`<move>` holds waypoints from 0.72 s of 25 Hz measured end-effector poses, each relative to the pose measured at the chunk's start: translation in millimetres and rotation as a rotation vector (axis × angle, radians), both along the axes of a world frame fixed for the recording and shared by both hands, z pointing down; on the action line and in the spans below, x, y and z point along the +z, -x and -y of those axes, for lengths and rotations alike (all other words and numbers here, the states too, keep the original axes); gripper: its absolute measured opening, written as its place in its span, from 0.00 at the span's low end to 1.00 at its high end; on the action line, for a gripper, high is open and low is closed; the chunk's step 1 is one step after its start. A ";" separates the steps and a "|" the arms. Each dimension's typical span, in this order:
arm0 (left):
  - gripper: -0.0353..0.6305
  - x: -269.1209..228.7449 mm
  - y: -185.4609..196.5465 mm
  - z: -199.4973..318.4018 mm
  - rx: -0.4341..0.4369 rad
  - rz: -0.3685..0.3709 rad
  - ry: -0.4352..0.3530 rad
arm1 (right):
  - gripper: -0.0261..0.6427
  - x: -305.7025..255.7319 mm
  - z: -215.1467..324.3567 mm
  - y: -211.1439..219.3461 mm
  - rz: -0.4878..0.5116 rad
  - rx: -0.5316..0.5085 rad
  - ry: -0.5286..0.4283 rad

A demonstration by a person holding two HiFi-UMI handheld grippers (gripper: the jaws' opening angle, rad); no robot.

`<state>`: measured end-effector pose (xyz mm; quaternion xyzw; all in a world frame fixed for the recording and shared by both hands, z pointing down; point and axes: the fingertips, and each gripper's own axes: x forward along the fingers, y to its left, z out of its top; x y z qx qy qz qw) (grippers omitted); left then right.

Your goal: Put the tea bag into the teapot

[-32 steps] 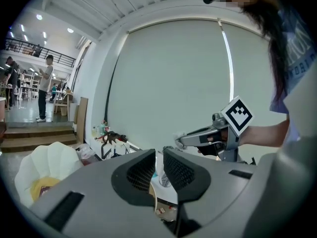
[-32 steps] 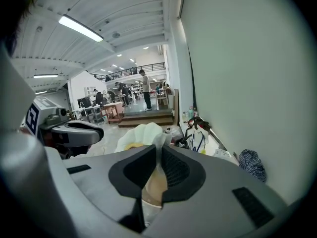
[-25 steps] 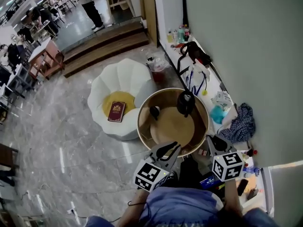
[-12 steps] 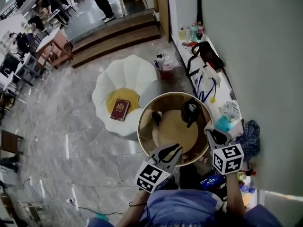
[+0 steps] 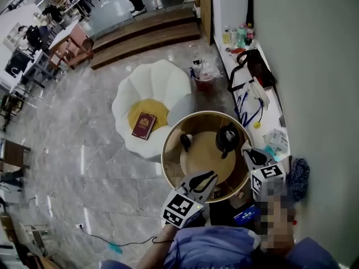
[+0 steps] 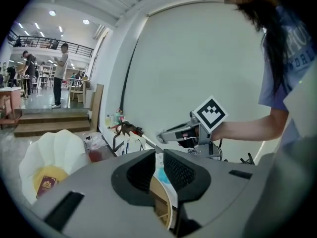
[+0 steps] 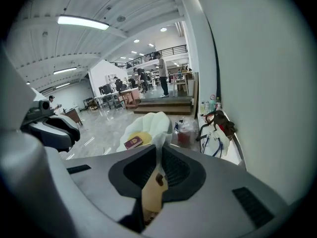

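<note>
A black teapot [image 5: 226, 139] stands at the right of a round wooden table [image 5: 168, 145]. My right gripper [image 5: 247, 152] hovers by the table's right rim, close to the teapot. In the right gripper view that gripper [image 7: 159, 151] is shut on a thin white tea bag [image 7: 159, 132], which sticks up between its pads. My left gripper [image 5: 208, 178] sits over the table's near rim, its jaws a little apart and empty. The left gripper view [image 6: 159, 158] also shows nothing in the narrow gap, and the right gripper [image 6: 164, 136] points left ahead of it.
A small dark cup [image 5: 185, 141] stands at the table's left. A white petal-shaped chair [image 5: 162, 83] with a red book [image 5: 145, 125] is beyond it. A red bin [image 5: 203, 82] and a cluttered white ledge [image 5: 268, 102] run along the wall. Steps [image 5: 146, 29] rise at the back.
My right gripper has moved forward to the table's right rim, nearer the teapot. The left gripper stays over the near rim. The head view has shifted slightly.
</note>
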<state>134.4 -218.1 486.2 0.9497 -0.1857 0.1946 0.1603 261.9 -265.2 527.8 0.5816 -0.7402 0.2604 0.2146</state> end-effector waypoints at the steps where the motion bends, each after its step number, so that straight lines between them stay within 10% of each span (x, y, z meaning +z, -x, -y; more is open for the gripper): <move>1: 0.12 1.7 -2.2 4.8 -0.007 0.002 0.003 | 0.11 6.0 6.0 -2.3 -0.008 -0.017 0.012; 18: 0.12 60.9 -24.2 60.0 -0.053 0.041 0.052 | 0.11 134.4 86.6 -9.7 -0.094 -0.220 0.207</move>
